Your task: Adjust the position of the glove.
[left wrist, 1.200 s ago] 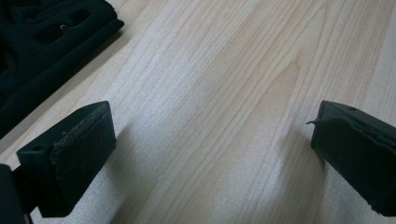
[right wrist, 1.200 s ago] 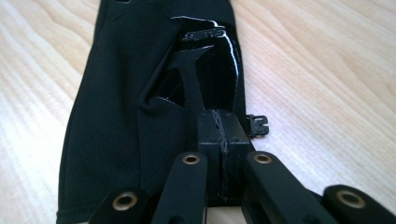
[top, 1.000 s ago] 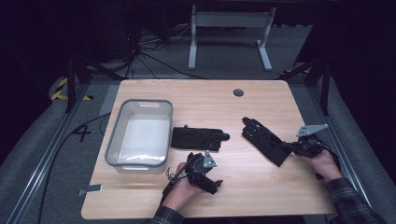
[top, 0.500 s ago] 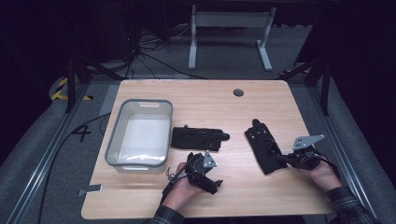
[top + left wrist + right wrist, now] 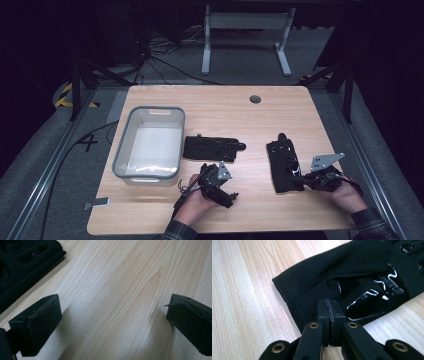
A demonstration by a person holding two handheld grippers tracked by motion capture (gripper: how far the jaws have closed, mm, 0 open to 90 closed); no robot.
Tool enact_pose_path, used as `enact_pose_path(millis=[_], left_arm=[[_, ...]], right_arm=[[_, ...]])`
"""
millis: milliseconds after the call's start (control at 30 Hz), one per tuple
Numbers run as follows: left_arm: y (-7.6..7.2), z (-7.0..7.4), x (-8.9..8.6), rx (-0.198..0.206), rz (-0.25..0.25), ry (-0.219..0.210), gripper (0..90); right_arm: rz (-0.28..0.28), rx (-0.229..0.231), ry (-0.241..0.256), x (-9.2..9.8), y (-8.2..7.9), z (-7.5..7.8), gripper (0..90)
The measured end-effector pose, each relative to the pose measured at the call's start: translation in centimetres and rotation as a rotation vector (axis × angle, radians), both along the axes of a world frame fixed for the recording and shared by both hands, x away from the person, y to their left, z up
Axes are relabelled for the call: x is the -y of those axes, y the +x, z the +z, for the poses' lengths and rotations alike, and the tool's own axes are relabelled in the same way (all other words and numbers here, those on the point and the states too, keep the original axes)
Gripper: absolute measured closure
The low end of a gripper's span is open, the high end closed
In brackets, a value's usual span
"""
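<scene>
High view: we record the right gripper (image 5: 305, 181) at the near end of the right-hand black glove (image 5: 283, 162) on the table (image 5: 225, 107), the left gripper (image 5: 220, 192) resting just in front of a second black glove (image 5: 211, 148) that lies beside a grey bin (image 5: 150, 142). Left gripper view: we note the jaws standing wide apart over bare wood, the second glove off to the upper left. Right gripper view: we log the jaws pressed together on the cuff edge of the right-hand glove, which stretches away from them.

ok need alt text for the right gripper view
The right gripper, jaws closed together, pinches the cuff edge of a black glove with white markings, lying on a light wooden table.
</scene>
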State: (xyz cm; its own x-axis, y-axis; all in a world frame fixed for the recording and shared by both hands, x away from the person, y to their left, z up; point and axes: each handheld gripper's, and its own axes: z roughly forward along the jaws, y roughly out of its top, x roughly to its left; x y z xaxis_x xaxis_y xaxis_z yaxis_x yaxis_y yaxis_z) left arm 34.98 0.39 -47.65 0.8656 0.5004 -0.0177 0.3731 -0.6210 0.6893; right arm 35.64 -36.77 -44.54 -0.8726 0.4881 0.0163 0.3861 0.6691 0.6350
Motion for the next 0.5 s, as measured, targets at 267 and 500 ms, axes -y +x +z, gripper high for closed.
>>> enact_pose_path(millis=[267,500], left_arm=[[0.0,0.0,0.0,-0.002,-0.002,0.001,0.3],[0.0,0.0,0.0,-0.002,-0.002,0.000,0.3]], right_arm=[[-0.033,0.060,0.048,0.1,2.2,1.4,89.1],[-0.066,0.069,0.035,-0.4,5.6,1.1,89.1]])
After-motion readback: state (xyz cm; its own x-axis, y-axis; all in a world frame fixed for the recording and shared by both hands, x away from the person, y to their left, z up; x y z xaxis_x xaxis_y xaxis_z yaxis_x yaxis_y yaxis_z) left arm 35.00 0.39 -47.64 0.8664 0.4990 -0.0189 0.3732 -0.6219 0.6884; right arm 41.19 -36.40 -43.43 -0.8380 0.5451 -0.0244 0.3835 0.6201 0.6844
